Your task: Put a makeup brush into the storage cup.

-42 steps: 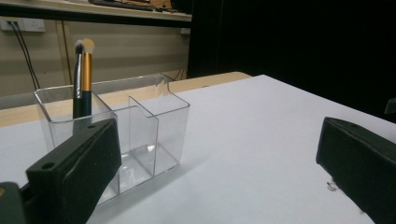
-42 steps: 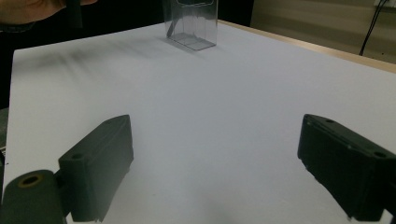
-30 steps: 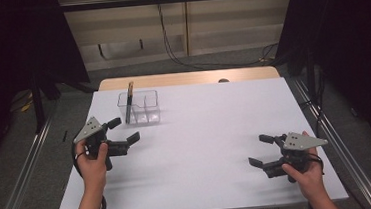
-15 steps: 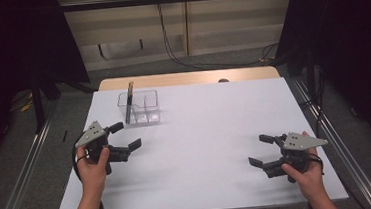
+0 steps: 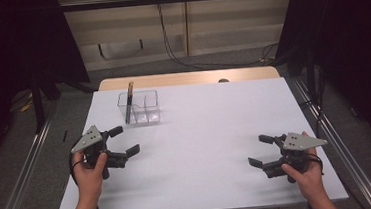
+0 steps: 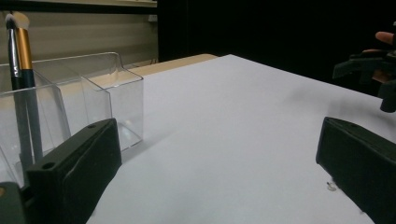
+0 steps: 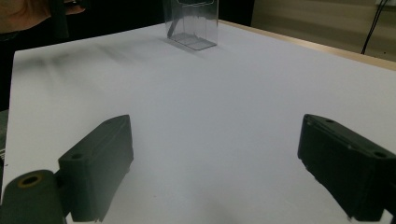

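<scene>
White table (image 5: 201, 133), organizer (image 5: 141, 108) beyond left tongs (image 5: 124, 141)

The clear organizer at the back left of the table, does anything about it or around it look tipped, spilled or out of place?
Nothing stands out. The clear organizer sits upright on the white table, with the brush standing in its left compartment, leaning a little. Nothing is spilled. The left gripper and right gripper are both open and hold nothing.

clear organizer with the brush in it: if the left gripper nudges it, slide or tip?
Probably slides: the clear organizer sits flat on the smooth white table, and its thin transparent walls suggest it is light. Tipping seems somewhat possible, since the brush stands tall in one end compartment, well above the rim. The glossy walls may be slippery for the left gripper, whose jaws stand open.
</scene>
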A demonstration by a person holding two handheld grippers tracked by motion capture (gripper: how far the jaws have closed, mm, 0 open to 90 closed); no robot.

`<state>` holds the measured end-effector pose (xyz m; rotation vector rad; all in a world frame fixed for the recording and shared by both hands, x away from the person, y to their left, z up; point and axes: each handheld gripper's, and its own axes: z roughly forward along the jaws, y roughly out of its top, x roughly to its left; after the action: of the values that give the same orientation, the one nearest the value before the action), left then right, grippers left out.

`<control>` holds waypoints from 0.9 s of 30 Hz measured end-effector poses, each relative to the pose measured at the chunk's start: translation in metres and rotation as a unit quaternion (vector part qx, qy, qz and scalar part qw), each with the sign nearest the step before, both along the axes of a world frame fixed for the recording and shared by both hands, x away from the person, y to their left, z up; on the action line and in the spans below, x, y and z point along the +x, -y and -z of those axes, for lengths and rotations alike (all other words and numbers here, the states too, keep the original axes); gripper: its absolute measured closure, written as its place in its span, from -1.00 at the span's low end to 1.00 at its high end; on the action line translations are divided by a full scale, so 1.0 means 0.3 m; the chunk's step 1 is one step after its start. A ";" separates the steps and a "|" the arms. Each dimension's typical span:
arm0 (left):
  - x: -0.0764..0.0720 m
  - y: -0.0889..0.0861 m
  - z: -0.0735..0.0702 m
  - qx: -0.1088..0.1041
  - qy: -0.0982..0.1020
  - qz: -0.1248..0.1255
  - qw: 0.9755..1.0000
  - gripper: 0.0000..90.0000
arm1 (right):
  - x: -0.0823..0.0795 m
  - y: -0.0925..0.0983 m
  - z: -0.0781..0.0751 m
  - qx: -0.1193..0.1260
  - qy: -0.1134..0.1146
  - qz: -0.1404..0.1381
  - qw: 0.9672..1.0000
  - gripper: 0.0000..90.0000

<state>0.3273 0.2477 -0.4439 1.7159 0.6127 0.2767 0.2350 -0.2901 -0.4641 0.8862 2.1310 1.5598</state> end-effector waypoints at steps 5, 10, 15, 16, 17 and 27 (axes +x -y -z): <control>-0.009 -0.013 0.004 -0.001 0.000 -0.003 1.000 -0.99 | 0.001 0.003 0.000 0.001 0.001 0.003 1.000 -0.78; -0.022 -0.024 0.005 -0.003 0.000 -0.004 1.000 -0.99 | 0.000 0.003 -0.001 0.001 0.002 0.002 1.000 -0.78; -0.032 -0.031 0.006 -0.005 0.002 0.000 1.000 -0.99 | 0.001 0.008 -0.001 0.001 0.003 0.003 1.000 -0.78; -0.035 -0.033 0.006 -0.001 0.002 0.000 1.000 -1.00 | 0.000 0.009 -0.002 0.002 0.003 0.003 1.000 -0.78; -0.037 -0.034 0.006 0.003 0.003 0.000 1.000 -0.99 | 0.000 0.009 -0.002 0.003 0.004 0.004 1.000 -0.78; -0.053 -0.040 0.014 0.003 0.001 0.002 1.000 -0.99 | 0.000 0.016 -0.002 0.006 0.005 0.007 1.000 -0.78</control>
<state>0.3114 0.2596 -0.4482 1.7213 0.6074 0.2783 0.2348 -0.2949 -0.4634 0.8939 2.1070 1.5687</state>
